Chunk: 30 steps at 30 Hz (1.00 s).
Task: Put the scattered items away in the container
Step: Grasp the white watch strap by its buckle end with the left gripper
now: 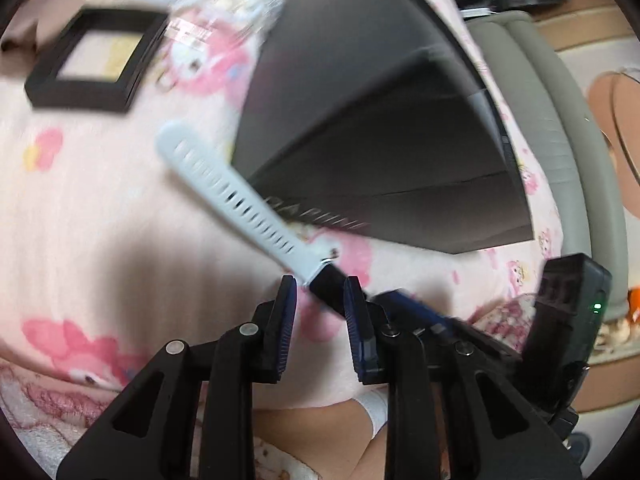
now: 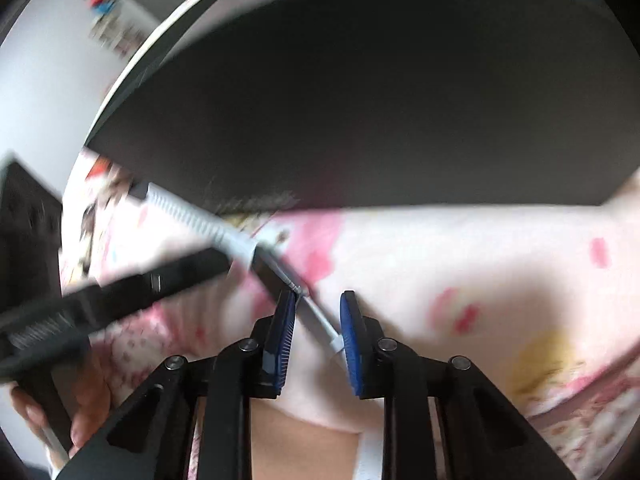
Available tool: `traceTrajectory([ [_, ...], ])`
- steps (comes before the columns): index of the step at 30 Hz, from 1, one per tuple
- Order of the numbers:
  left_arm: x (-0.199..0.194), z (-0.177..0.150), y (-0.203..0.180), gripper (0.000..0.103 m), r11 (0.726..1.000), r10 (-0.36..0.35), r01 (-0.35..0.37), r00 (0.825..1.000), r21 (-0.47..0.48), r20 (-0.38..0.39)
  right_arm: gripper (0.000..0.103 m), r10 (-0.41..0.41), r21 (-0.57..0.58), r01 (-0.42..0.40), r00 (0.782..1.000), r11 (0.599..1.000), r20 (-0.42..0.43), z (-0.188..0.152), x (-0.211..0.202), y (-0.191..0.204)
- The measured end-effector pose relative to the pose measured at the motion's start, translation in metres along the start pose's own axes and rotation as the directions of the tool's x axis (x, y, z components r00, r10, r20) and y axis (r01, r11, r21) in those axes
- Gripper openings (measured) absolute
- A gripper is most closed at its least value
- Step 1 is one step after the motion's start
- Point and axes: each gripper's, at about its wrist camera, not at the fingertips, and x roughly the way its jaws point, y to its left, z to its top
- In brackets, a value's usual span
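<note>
A big black box (image 1: 372, 128) stands open on a pink cartoon-print blanket (image 1: 80, 208), and what shows of its dark inside looks bare; in the right wrist view the same box fills the top of the picture and its depth is lost in shadow. A watch (image 1: 248, 200) with a white perforated strap reaches from the blanket just in front of the box's near wall back toward the hand-held grippers, and pale lettering on that wall is too blurred to read. In the left wrist view the left hand-held gripper (image 1: 320, 300) has its blue pads narrowly apart, with the watch's dark body against the right pad; whether both pads press on it I cannot tell. In the right wrist view the right hand-held gripper (image 2: 318, 320) also stands narrowly parted, the thin white end of the strap running across the gap from the left pad to the right one, though a firm pinch is not clear. Both views are smeared by motion. A black square frame (image 1: 100, 56) with a pale centre lies on the blanket well to the left of the box. A grey cushioned edge (image 1: 560, 140) runs behind the box on the right. Part of a person's hand (image 2: 80, 412) shows at the lower left of the right wrist view.
</note>
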Motion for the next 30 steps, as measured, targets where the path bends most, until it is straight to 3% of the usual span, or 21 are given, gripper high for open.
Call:
traceTrajectory([
  [2,0.006,0.003,0.000,0.023,1.000,0.008,-0.008,1.000,-0.020,-0.018,0.020,-0.012,0.030,0.012,1.000,0.999,0.002,0.000,-0.004,-0.005],
  [7,0.005,0.006,0.010,0.033,0.996,0.018,-0.016,1.000,-0.086,0.025,0.020,0.098,0.019,-0.098,0.995,0.995,-0.024,-0.020,-0.022,0.004],
  [10,0.010,0.009,0.021,0.039,0.985,-0.001,0.007,0.999,-0.172,0.039,0.021,0.206,0.070,-0.200,0.974,0.977,-0.091,-0.036,-0.018,0.007],
  [12,0.012,0.009,0.023,0.035,0.982,0.005,0.004,0.999,-0.190,0.046,0.021,0.256,0.128,-0.238,0.956,0.963,-0.144,-0.041,-0.001,0.002],
  [14,0.009,0.006,0.020,0.020,0.985,0.051,-0.039,0.997,-0.167,0.066,0.021,0.227,0.186,-0.197,0.962,0.963,-0.153,-0.042,0.014,-0.008],
  [16,0.002,0.000,0.017,0.009,0.990,0.066,-0.054,0.994,-0.132,0.090,0.021,0.248,0.220,-0.216,0.959,0.951,-0.133,-0.040,0.019,-0.015],
  [21,-0.015,-0.016,0.018,0.007,0.992,0.083,-0.071,0.990,-0.102,0.114,0.021,0.179,0.214,-0.182,0.983,0.960,0.034,-0.027,0.001,-0.019],
  [24,-0.013,-0.023,0.013,0.007,0.994,0.071,-0.060,0.990,-0.091,0.123,0.021,0.166,0.286,-0.175,0.985,0.942,0.057,-0.029,-0.001,-0.029],
  [25,-0.014,-0.024,0.013,0.011,0.994,0.072,-0.062,0.989,-0.085,0.126,0.021,0.182,0.290,-0.187,0.982,0.938,0.043,-0.031,-0.001,-0.029],
  [28,-0.010,-0.026,0.009,0.036,0.994,0.074,-0.063,0.987,-0.084,0.141,0.021,0.203,0.245,-0.205,0.979,0.948,0.031,-0.037,-0.003,-0.016],
  [30,-0.011,-0.023,0.014,0.037,0.992,0.075,-0.058,0.986,-0.112,0.149,0.024,0.197,0.260,-0.200,0.980,0.945,0.040,-0.036,0.002,-0.016],
])
